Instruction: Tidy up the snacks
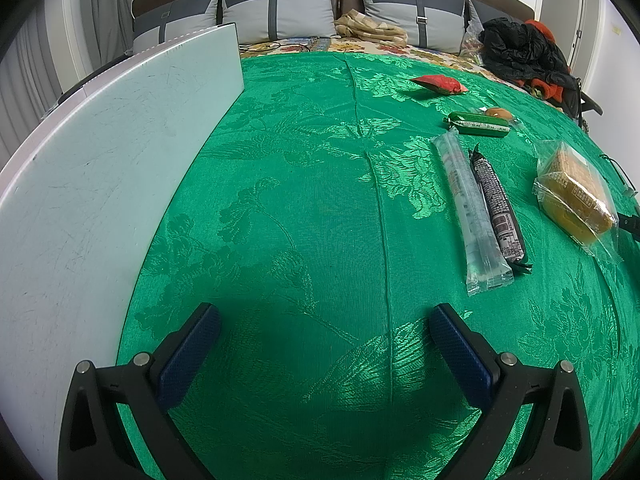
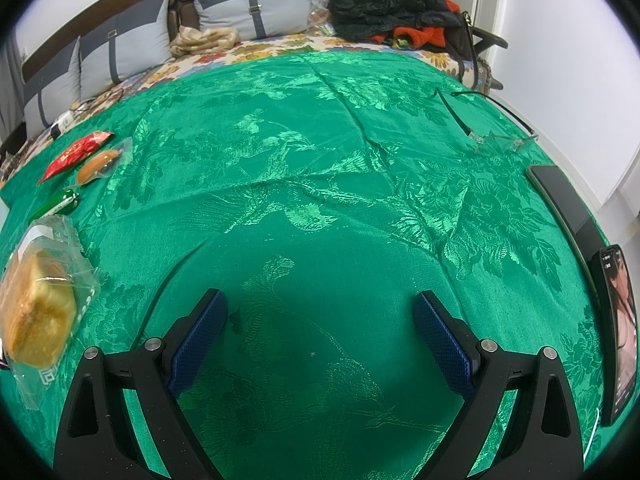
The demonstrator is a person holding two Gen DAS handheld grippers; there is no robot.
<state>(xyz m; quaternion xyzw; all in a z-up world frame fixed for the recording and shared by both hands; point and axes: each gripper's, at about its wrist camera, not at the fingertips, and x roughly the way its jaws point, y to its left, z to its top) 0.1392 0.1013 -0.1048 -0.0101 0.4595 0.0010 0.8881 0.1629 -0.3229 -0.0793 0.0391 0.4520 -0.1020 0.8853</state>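
Observation:
Snacks lie on a green cloth [image 1: 304,184]. In the left wrist view, right of centre: a long clear pack [image 1: 470,208], a black patterned stick [image 1: 500,208] beside it, a green stick [image 1: 478,123], a small brown bun [image 1: 497,112], a red packet [image 1: 438,83] and a bagged bread [image 1: 576,196]. My left gripper [image 1: 324,320] is open and empty over bare cloth. In the right wrist view the bread [image 2: 38,312], green stick [image 2: 56,206], bun [image 2: 98,164] and red packet [image 2: 76,154] lie at the left. My right gripper [image 2: 320,306] is open and empty.
A white board [image 1: 100,168] lies at the left. Glasses [image 2: 500,140], a dark phone [image 2: 560,204] and a lit phone [image 2: 620,328] lie at the right of the cloth. Pillows [image 1: 280,8] and dark clothes [image 2: 392,0] are at the back.

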